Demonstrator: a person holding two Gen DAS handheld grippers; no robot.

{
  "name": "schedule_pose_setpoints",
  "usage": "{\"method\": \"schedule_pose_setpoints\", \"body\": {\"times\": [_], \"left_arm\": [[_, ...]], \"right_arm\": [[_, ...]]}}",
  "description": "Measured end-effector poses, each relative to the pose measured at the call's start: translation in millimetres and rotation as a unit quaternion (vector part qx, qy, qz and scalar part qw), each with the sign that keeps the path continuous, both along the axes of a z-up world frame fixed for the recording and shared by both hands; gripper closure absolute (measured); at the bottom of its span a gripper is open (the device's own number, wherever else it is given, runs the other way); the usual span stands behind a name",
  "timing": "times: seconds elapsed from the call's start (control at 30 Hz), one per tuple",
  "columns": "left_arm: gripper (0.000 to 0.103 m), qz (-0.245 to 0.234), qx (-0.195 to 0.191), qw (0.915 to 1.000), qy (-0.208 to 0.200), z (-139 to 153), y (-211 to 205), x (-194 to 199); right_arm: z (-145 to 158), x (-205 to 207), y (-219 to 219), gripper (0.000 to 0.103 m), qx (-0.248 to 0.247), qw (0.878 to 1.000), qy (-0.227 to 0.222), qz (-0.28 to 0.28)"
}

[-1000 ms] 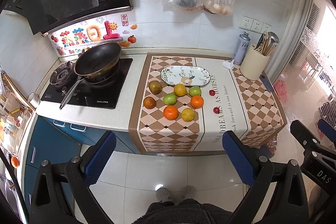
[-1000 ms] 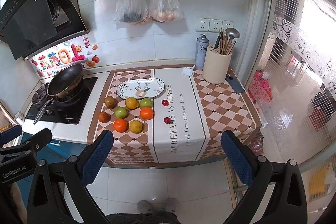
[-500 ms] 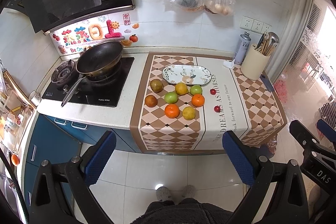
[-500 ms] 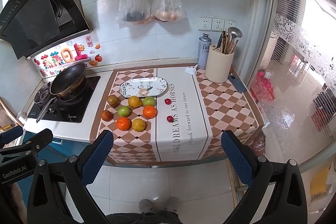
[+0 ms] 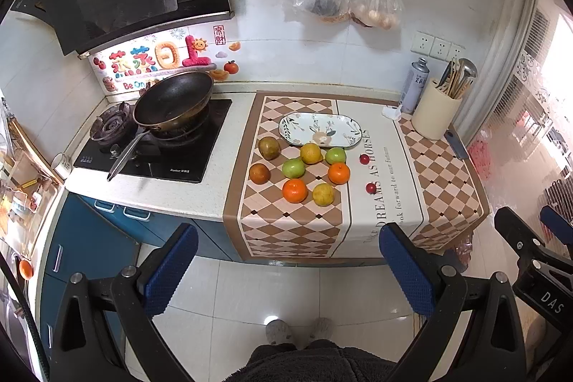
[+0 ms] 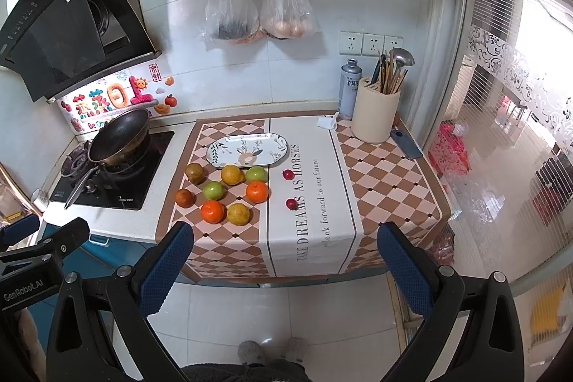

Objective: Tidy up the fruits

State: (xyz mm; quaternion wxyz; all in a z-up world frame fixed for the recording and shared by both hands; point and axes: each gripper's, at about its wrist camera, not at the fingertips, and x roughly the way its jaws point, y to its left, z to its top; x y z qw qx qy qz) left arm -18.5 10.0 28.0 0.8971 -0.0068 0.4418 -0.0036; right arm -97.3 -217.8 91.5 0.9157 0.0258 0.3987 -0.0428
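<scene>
Several fruits lie on the checkered cloth [image 5: 286, 224] in front of an empty patterned plate [image 5: 319, 130]: two oranges [image 5: 294, 190], two green ones [image 5: 293, 168], two yellow ones [image 5: 323, 194], two brown ones [image 5: 259, 173] and two small red ones [image 5: 371, 188]. The plate also shows in the right wrist view [image 6: 248, 149], with the oranges [image 6: 212, 211] before it. My left gripper [image 5: 286, 265] and right gripper [image 6: 284, 262] are both open and empty, held well back from the counter above the floor.
A black pan [image 5: 172, 102] sits on the stove [image 5: 157, 153] at the left. A cream utensil holder [image 5: 435, 117] and spray can [image 5: 414, 85] stand at the back right. Two bags [image 6: 258, 13] and red scissors hang on the wall. White tiled floor lies below.
Both views have drifted slightly, bringing the counter and fruits a little closer and shifting them slightly right. Both grippers stay open and nothing on the counter has moved.
</scene>
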Motion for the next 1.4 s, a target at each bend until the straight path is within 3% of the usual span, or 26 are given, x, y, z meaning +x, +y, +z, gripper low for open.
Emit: {"method": "schedule_pose_setpoints", "body": {"times": [0.27, 0.37, 0.5, 0.73, 0.93, 1.13, 1.23, 1.27, 1.3, 1.4], "left_arm": [[0.000, 0.015, 0.007, 0.9998, -0.010, -1.6, 1.6, 4.8], [0.000, 0.042, 0.041, 0.9977, -0.034, -7.6, -0.5, 16.9], [0.000, 0.083, 0.086, 0.9922, -0.037, -30.4, 1.2, 43.1], [0.000, 0.133, 0.105, 0.9855, -0.009, -80.9, 23.2, 94.6], [0.000, 0.124, 0.126, 0.9830, 0.049, -135.1, 52.3, 162.0], [0.000, 0.077, 0.137, 0.9785, 0.134, -208.3, 83.1, 242.2], [0.004, 0.048, 0.101, 0.9744, 0.195, -247.3, 96.1, 279.5], [0.010, 0.041, 0.076, 0.9721, 0.218, -261.9, 101.6, 292.5], [0.016, 0.039, 0.067, 0.9695, 0.232, -270.9, 104.2, 301.0], [0.017, 0.026, 0.027, 0.9602, 0.277, -302.6, 110.1, 326.6]], "right_arm": [[-5.7, 7.8, -15.5, 0.000, 0.023, 1.000, 0.000, -0.001], [-17.2, 16.9, -25.8, 0.000, 0.044, 0.999, -0.011, -0.002], [-43.6, 44.9, -37.4, 0.000, 0.060, 0.998, -0.004, 0.008], [-109.4, 117.9, -40.6, 0.000, 0.083, 0.995, 0.050, 0.019], [-200.1, 196.9, -10.6, 0.000, 0.101, 0.986, 0.127, 0.029], [-313.1, 275.8, 24.2, 0.008, 0.175, 0.958, 0.227, 0.005], [-354.0, 296.8, 33.5, 0.013, 0.220, 0.939, 0.263, -0.019], [-368.7, 304.7, 36.1, 0.013, 0.232, 0.932, 0.275, -0.030], [-377.5, 309.3, 38.5, 0.014, 0.237, 0.929, 0.282, -0.037], [-397.6, 319.0, 44.9, 0.015, 0.243, 0.920, 0.303, -0.058]]}}
